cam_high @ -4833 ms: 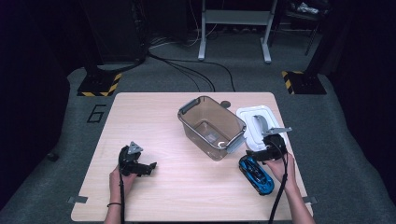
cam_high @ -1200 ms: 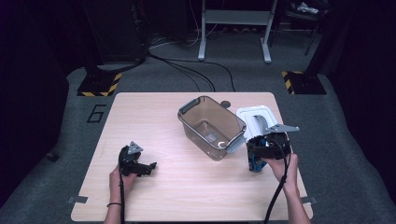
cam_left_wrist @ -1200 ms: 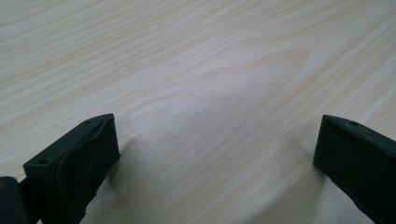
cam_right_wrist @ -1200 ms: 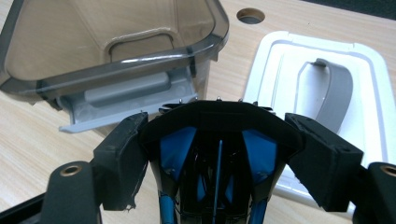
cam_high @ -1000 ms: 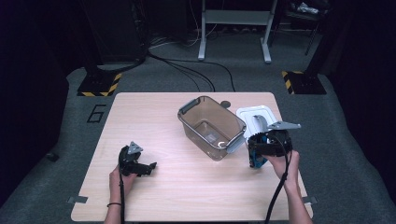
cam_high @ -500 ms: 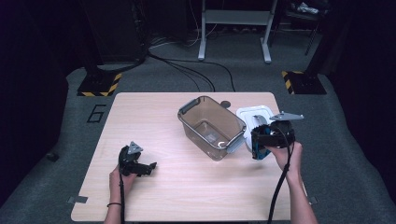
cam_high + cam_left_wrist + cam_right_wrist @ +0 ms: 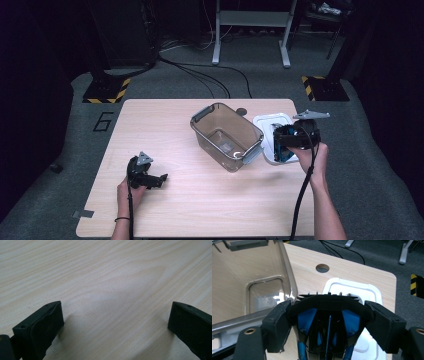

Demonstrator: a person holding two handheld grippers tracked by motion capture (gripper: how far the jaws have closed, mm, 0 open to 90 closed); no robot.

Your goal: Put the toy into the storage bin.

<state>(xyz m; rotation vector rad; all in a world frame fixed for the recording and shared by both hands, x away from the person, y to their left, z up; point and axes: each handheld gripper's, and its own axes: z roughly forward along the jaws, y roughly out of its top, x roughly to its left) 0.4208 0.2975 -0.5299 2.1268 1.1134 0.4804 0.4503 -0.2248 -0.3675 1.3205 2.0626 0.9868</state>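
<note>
Blue toy car [image 7: 328, 327] half hidden between right gripper [image 7: 329, 322] jaws.

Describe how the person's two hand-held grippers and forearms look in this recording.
Both are black. The left hand-held gripper and the right hand-held gripper each carry a grey three-cornered plate on top and trail a black cable along the forearm. The jaws end in blocky black pads with small screw holes. The forearms are bare, with a thin dark band on the left wrist.
</note>
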